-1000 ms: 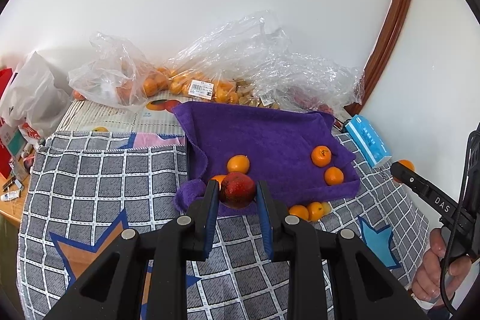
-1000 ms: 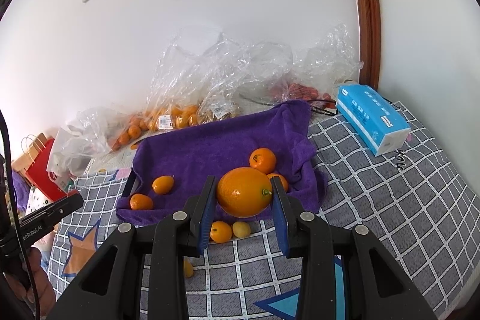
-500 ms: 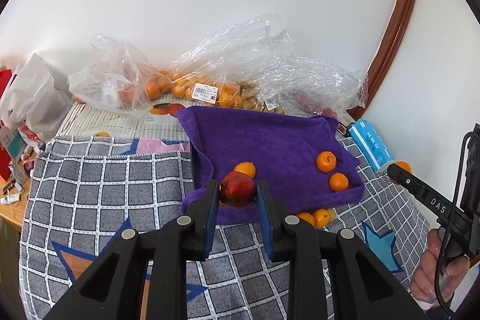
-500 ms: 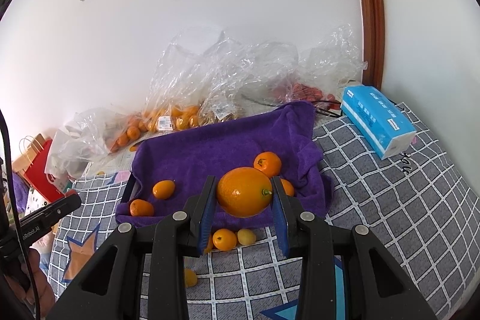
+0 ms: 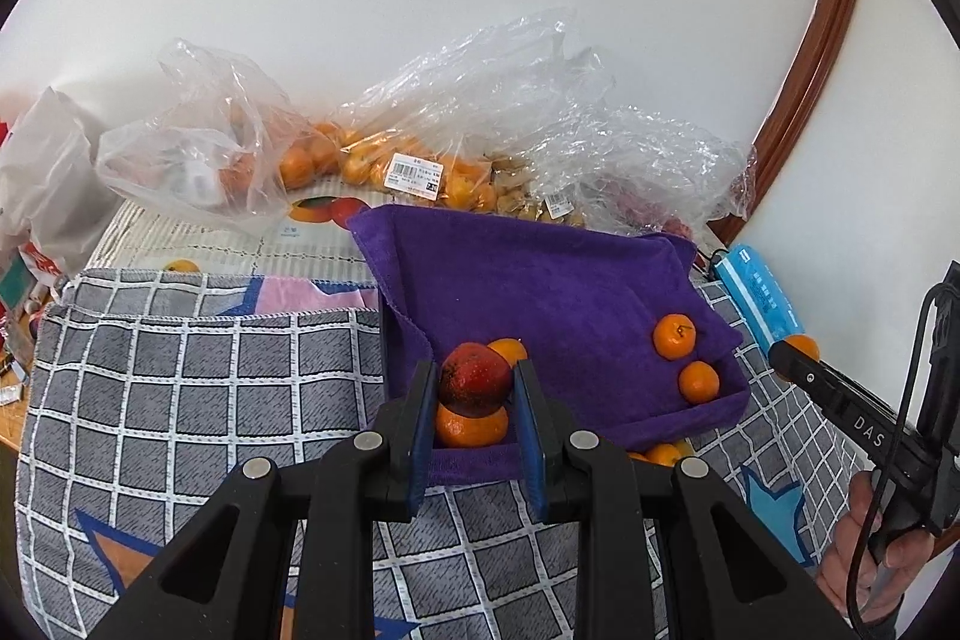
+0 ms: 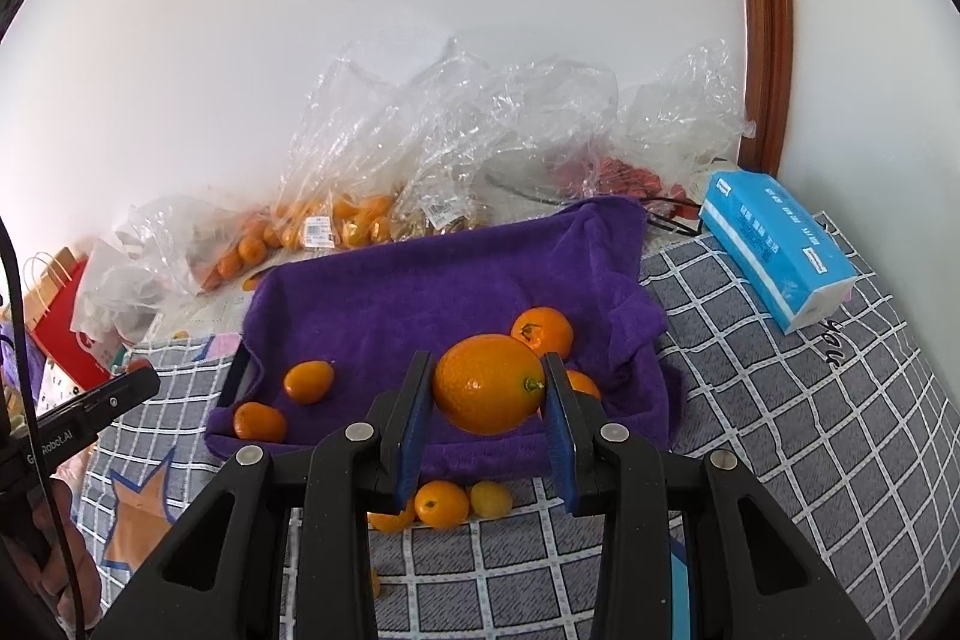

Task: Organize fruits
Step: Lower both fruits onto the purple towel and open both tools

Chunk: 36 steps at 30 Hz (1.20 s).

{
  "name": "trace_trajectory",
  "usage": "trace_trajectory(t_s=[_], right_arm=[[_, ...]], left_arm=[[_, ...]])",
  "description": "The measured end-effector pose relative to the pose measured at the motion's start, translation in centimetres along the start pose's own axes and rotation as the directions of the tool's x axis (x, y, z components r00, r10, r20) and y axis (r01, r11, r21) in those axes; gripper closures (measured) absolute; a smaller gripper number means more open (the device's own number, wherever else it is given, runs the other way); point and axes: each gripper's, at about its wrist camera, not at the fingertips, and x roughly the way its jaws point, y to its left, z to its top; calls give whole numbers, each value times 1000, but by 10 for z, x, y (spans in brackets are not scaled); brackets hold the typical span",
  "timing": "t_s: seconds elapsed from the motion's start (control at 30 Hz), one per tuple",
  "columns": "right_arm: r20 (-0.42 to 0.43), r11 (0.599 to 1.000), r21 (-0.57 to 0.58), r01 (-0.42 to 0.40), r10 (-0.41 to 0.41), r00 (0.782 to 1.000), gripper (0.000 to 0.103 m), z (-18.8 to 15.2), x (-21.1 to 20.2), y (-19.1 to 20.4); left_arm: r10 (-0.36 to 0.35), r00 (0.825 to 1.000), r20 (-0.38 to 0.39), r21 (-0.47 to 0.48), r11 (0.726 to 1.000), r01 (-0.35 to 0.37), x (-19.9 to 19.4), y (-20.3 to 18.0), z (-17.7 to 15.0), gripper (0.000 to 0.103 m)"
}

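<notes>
purple towel [image 5: 540, 292] looms nearer; left gripper [image 5: 474, 391] clamps red fruit [image 5: 474, 379], right gripper [image 6: 487, 388] clamps orange [image 6: 487, 383].

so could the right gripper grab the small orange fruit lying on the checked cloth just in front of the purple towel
Probably not as things stand: the right gripper is shut on a large orange fruit, so its jaws are full. The small orange fruit on the checked cloth lies uncovered below it.

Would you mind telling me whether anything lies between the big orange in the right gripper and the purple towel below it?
Nothing visible blocks it: the right gripper holds the big orange over bare purple towel.
</notes>
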Motion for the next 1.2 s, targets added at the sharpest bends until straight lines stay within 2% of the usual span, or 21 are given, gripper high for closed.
trace_trajectory(t_s=[0.57, 0.77, 0.93, 1.2], right_arm=[[-60, 999, 21, 38, -37, 998, 68, 2, 50, -5], [-53, 998, -2, 59, -59, 997, 68, 8, 53, -6], [-49, 999, 7, 45, -44, 998, 68, 9, 57, -9], [-105, 1000, -29, 1, -4, 994, 68, -7, 84, 5]], left_arm=[[-30, 999, -28, 6, 1000, 30, 39, 5, 19, 79], [-7, 999, -34, -4, 1000, 7, 46, 17, 19, 79], [5, 999, -48, -31, 1000, -7, 49, 29, 18, 79], [-16, 997, -74, -39, 999, 14, 56, 27, 12, 79]])
